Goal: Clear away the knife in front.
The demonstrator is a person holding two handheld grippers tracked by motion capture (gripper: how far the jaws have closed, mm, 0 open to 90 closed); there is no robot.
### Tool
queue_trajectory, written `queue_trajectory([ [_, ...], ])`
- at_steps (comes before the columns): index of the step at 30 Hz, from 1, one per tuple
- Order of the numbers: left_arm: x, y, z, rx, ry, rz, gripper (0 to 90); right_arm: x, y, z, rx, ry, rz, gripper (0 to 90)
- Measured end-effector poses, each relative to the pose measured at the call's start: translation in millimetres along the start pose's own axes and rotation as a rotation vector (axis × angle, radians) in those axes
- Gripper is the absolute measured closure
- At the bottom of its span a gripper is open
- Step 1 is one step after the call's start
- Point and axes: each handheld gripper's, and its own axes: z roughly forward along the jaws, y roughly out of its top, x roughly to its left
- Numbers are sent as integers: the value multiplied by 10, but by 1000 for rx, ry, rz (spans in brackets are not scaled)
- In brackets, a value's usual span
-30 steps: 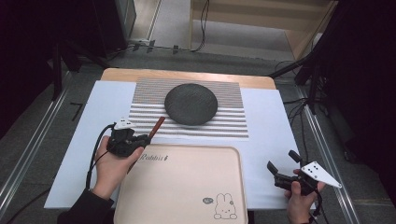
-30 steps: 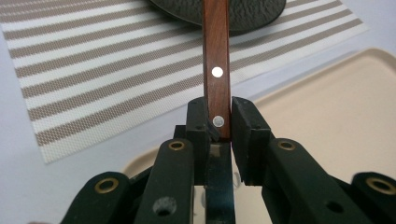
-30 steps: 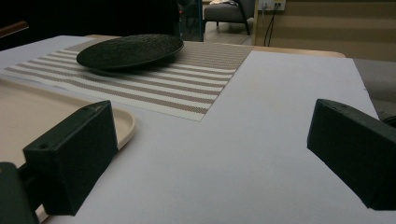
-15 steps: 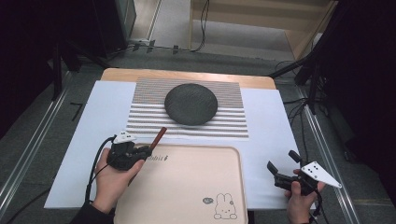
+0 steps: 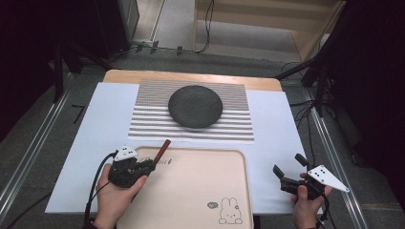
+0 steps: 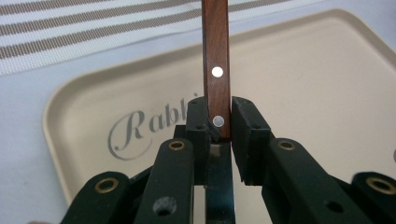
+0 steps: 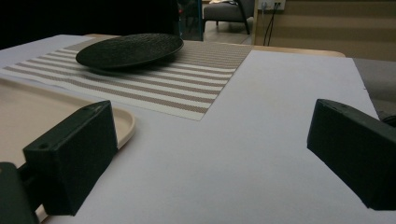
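Handle (image 6: 216, 70), wooden, riveted: I see it clamped in my left gripper (image 6: 219, 123), sticking forward past the pads (over tray (image 5: 200, 191)). Right gripper (image 5: 292, 169): jaws apart, nothing between.

Brown wooden handle (image 6: 215, 70), flat-sided, with two pale metal rivets along its face — that's a piece of cutlery, business end hidden. It's clamped between the jaws of the left hand-held gripper (image 6: 218, 135), sticking straight out ahead of them. From above, the handle (image 5: 163, 148) slants over the far left corner of the tray (image 5: 200, 191), its tip just past the tray's far rim.
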Motion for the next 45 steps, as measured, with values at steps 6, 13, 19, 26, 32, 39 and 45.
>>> queue_trajectory([
  [6, -25, -126, -20, 8, 6, -14, 771, 0, 0, 0, 1, 0, 1, 6],
  [13, 30, -224, -60, 9, 14, -44, 771, 0, 0, 2, 1, -1, 0, 5],
  [19, 54, -342, -52, 40, 51, -71, 770, 0, 0, 1, 1, -2, -1, 5],
  [26, 76, -467, -50, 46, 71, -93, 770, 2, 0, 2, 2, -3, -1, 6],
  [32, 92, -438, -49, 41, 104, -77, 669, 8, 0, 2, 4, -3, 1, 5],
  [39, 86, -254, -116, -52, 54, -7, 807, 8, 0, 3, 4, -3, -4, 6],
  [45, 7, -178, 43, 1, -1, 68, 896, 11, -2, 2, 7, -5, -3, 6],
])
